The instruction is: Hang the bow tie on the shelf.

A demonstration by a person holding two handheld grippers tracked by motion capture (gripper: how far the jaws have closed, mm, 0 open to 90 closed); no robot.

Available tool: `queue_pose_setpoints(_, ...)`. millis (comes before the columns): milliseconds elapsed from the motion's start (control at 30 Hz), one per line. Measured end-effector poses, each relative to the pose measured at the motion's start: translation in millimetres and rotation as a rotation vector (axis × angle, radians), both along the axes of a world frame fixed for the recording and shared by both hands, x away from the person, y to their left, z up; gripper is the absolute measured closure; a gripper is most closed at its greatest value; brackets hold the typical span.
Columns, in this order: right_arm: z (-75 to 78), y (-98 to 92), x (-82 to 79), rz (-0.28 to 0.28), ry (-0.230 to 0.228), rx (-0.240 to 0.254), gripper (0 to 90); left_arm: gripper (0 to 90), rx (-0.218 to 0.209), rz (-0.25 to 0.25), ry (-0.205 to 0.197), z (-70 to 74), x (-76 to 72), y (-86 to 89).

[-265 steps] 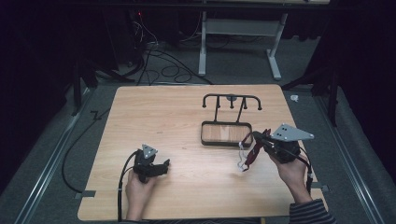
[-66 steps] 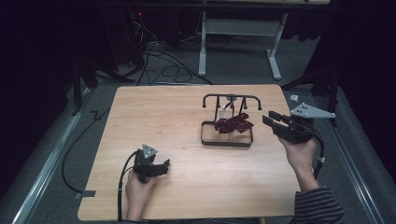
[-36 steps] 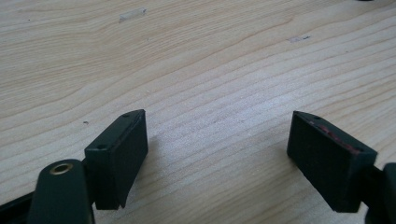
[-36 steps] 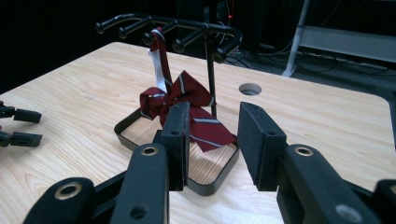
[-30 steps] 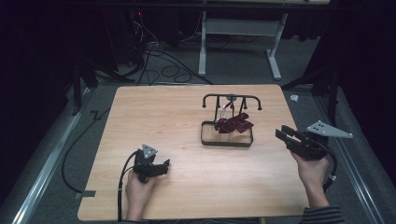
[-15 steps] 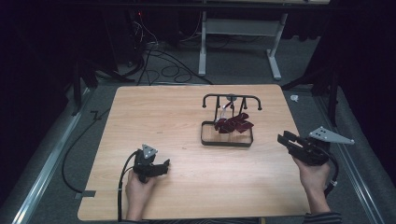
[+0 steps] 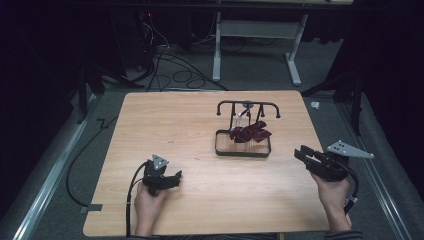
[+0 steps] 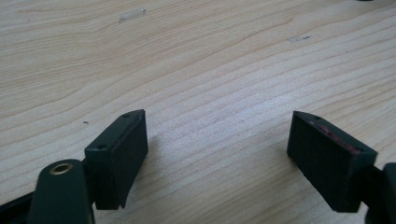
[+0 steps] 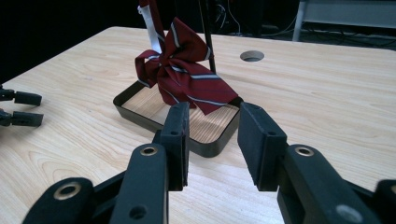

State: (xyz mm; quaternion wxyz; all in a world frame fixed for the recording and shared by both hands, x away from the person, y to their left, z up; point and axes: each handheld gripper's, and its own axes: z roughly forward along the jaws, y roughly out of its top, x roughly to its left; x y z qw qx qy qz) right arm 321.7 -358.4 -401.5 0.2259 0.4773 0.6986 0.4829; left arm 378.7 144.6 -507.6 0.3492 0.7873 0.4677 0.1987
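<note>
**Grippers both empty, bow tie hanging on the rack**

High view: left gripper point(image 7: 161, 179) sits low on the wooden table point(image 7: 165, 125) near its front-left, in my left hand point(image 7: 148, 201). Right gripper point(image 7: 320, 162) is at the table's right edge, held by my right hand point(image 7: 332, 192), grey plate point(image 7: 349, 149) on top, jaws pointing toward the middle. Black rack point(image 7: 247, 106) with its tray base point(image 7: 243, 149) stands right of centre, well apart from both grippers. Dark red striped bow tie point(image 7: 250, 133) hangs from the rack over the tray.

Left gripper view: left gripper point(image 8: 217, 154) jaws spread wide, bare wood grain between them, gripping nothing.

Right gripper view: right gripper point(image 9: 212, 140) jaws parted with a moderate gap, nothing between them. I see the bow tie point(image 9: 184, 74) straight ahead, hanging by a white strap point(image 9: 149, 21) beside the rack post point(image 9: 207, 32), its lower part over the tray point(image 9: 135, 114). Round hole point(image 9: 252, 56) in the table beyond. Left gripper's jaw tips at the left edge point(image 9: 21, 108).
</note>
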Motion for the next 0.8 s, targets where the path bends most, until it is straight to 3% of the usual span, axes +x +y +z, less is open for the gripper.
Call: queue_pose_setpoints(800, -22.9, 12.1, 8.4, 0.024, 0.047, -0.017, 64.8, 20.7, 0.000, 0.000, 0.000, 0.0, 0.0, 0.0)
